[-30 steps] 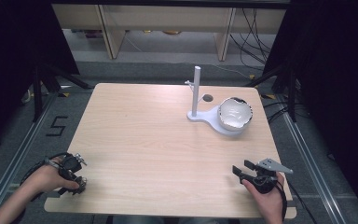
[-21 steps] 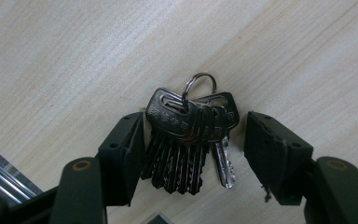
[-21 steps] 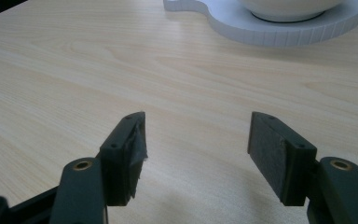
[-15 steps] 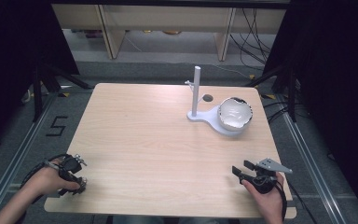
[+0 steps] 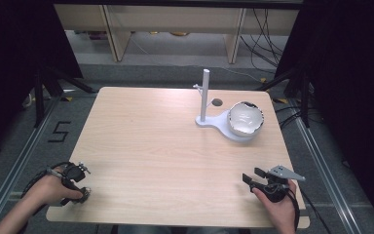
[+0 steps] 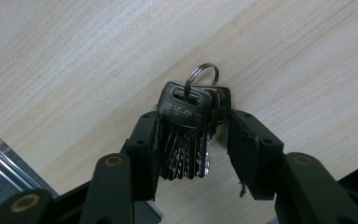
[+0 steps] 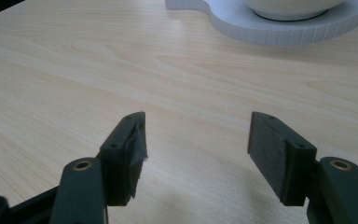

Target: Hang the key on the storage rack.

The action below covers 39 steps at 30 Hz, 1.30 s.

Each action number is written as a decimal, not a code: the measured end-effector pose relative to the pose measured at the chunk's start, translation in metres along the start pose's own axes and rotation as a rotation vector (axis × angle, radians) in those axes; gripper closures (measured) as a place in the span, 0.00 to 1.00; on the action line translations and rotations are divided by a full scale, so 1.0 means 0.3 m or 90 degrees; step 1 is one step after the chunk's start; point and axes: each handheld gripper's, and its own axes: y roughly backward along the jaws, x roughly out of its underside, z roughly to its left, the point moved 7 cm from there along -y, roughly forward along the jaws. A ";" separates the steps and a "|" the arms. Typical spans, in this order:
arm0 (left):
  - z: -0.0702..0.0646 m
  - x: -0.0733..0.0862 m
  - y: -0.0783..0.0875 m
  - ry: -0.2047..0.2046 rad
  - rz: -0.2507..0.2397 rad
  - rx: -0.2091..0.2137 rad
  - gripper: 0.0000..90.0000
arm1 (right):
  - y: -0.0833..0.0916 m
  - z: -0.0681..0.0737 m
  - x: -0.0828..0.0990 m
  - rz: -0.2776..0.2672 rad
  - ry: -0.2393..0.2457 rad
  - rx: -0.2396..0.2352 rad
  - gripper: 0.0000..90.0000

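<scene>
A bunch of dark keys on a metal ring (image 6: 189,135) lies on the pale wooden table (image 5: 151,146) at its near left corner. My left gripper (image 6: 193,122) points down over the bunch. Its jaws have just been closing and the keys stand between them: one jaw is against the keys, the other is still a gap away. From above, the left gripper (image 5: 78,183) sits in a hand at the table's front left edge. My right gripper (image 7: 198,135) is open and holds nothing; it rests low over the table at the front right (image 5: 252,175).
A white stand (image 5: 205,92) with an upright post rises at the back right, and its base (image 7: 270,28) carries a white bowl (image 5: 245,118). A small round hole (image 5: 217,103) is in the table beside the post. Dark floor and cables surround the table.
</scene>
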 end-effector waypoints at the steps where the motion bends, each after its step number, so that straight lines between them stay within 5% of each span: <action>1: 0.000 0.000 0.000 0.000 0.000 0.000 0.60 | 0.000 0.000 0.000 0.000 0.000 0.000 0.42; 6: -0.005 0.007 0.003 0.017 0.011 -0.003 0.70 | 0.000 0.001 0.000 -0.001 0.002 -0.001 0.42; 7: -0.010 0.008 0.004 0.019 0.011 -0.002 0.70 | -0.003 -0.015 -0.007 -0.014 0.039 0.005 0.42; 9: -0.011 0.009 0.004 0.013 0.012 -0.004 0.76 | 0.000 0.001 0.000 0.000 0.000 -0.002 0.42; 11: -0.014 0.009 0.005 0.009 0.013 -0.003 0.79 | 0.000 0.001 0.000 -0.001 0.002 -0.002 0.42; 12: -0.016 0.011 0.007 0.002 0.018 -0.004 0.82 | -0.003 -0.014 -0.007 -0.013 0.037 0.005 0.42; 18: -0.020 0.012 0.006 -0.012 0.016 -0.005 0.88 | -0.004 -0.015 -0.007 -0.014 0.040 0.006 0.42; 26: -0.021 0.012 0.005 -0.016 0.013 -0.001 0.87 | -0.004 -0.014 -0.007 -0.014 0.039 0.005 0.42; 31: -0.024 0.011 0.020 -0.009 0.005 0.010 0.65 | -0.001 0.002 0.001 0.001 0.001 -0.003 0.42; 32: -0.023 -0.003 0.037 -0.010 -0.013 0.007 0.63 | -0.005 -0.014 -0.006 -0.010 0.039 0.004 0.42; 33: -0.023 -0.003 0.037 -0.010 -0.013 0.007 0.63 | -0.005 -0.014 -0.006 -0.010 0.039 0.004 0.42; 34: -0.016 -0.025 0.053 -0.033 -0.032 0.001 0.63 | -0.005 -0.013 -0.005 -0.008 0.038 0.005 0.42; 39: -0.018 -0.061 0.052 -0.064 -0.049 0.017 0.65 | -0.004 -0.013 -0.006 -0.011 0.041 0.007 0.42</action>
